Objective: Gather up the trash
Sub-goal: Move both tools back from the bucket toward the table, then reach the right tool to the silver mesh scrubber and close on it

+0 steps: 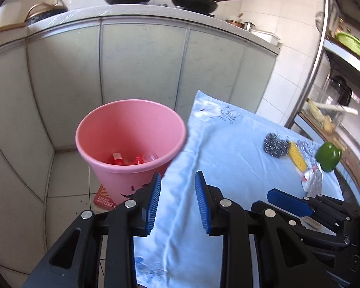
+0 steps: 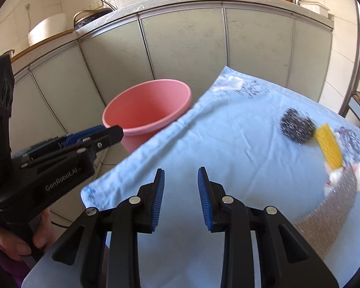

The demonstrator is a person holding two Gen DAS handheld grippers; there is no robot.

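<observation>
Your left gripper (image 1: pixel 178 200) wide, empty; "GenRobot.AI" printed on body. Right gripper (image 2: pixel 181 198) wide, empty. Bin (image 1: pixel 132 129) beside cloth (image 1: pixel 228 158), red wrappers (image 1: pixel 134 158) inside. Scourer (image 2: pixel 296 125) touching corn (image 2: pixel 328 146) on cloth.

walls: white tile (image 1: pixel 297 48) | cabinets (image 1: pixel 141 67): grey-green | floor (image 1: pixel 67 175): pale tile | light: daylight
</observation>
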